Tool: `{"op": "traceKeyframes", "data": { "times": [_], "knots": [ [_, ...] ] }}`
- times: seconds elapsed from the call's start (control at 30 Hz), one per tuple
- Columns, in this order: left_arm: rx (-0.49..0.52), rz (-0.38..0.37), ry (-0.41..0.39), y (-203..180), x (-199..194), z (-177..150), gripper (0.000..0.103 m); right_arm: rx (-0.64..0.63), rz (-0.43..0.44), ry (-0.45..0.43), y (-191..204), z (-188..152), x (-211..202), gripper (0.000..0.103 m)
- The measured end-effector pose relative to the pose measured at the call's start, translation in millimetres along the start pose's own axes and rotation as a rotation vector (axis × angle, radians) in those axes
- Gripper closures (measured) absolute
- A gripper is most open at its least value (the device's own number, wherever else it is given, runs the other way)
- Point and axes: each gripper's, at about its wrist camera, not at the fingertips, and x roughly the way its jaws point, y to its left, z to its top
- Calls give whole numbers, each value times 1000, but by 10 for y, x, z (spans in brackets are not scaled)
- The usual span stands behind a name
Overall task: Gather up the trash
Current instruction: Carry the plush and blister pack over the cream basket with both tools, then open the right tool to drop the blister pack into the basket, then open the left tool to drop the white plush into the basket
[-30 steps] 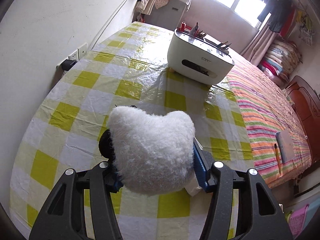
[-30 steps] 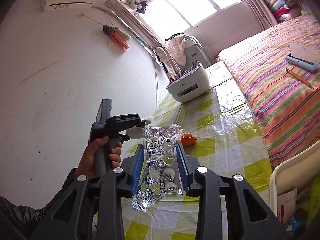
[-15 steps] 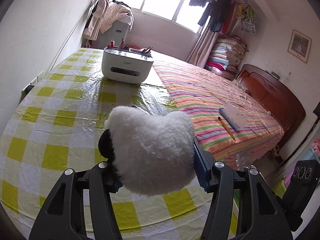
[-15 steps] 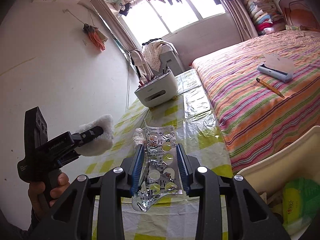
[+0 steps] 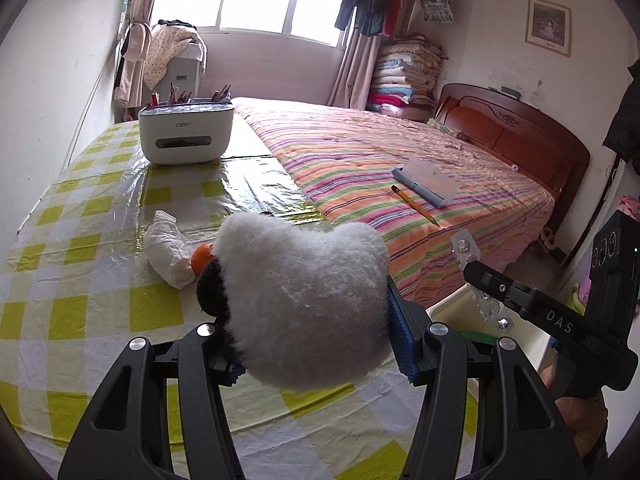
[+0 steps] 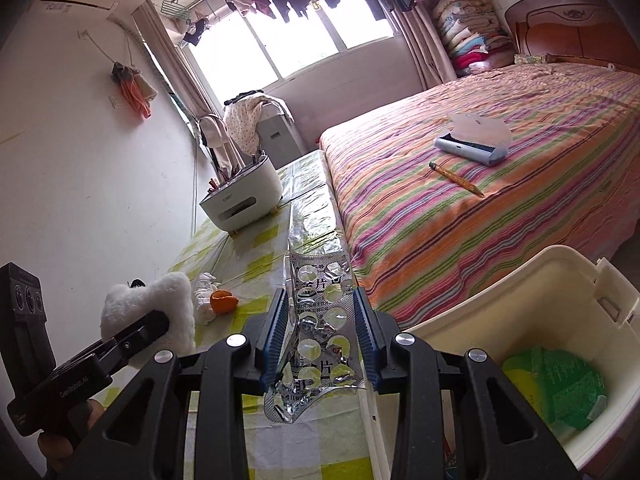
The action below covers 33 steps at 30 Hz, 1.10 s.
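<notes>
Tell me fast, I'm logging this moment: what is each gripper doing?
Left gripper: closed on a white fluffy pad.
Right gripper: closed on an empty pill blister pack.

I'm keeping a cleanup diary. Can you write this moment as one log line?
left gripper: holds fluffy white toy | right gripper: holds empty pill blister pack | bin: open, beside table | tissue, orange peel: on table

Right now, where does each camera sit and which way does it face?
Left wrist: on the left gripper, shut on a white fluffy pad, facing over the checked table toward the bed.
Right wrist: on the right gripper, shut on a blister pack, beside the bin.
Shared: organizer box, crumpled tissue, each other's gripper.
</notes>
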Motion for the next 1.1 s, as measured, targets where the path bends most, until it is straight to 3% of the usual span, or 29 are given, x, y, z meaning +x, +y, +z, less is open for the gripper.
{"op": "traceKeyframes", "data": {
  "times": [0.23, 0.67, 0.7, 0.77, 0.8, 1.1],
  "knots": [
    [7, -32, 20, -137, 35, -10, 48, 77, -122, 0, -283, 3, -52, 70],
    [76, -94, 52, -581, 84, -78, 48, 165, -191, -48, -566, 4, -261, 69],
    [79, -98, 58, -601, 99, -82, 47, 178, -192, -49, -587, 0, -272, 67],
    [81, -102, 64, -640, 122, -92, 47, 210, -193, -62, -640, 3, -307, 47],
    [81, -105, 68, -661, 137, -100, 47, 221, -203, -70, -662, 6, -328, 43],
    [85, -162, 118, -941, 310, -138, 47, 300, -242, -234, -795, 29, -664, 42]
  ]
}}
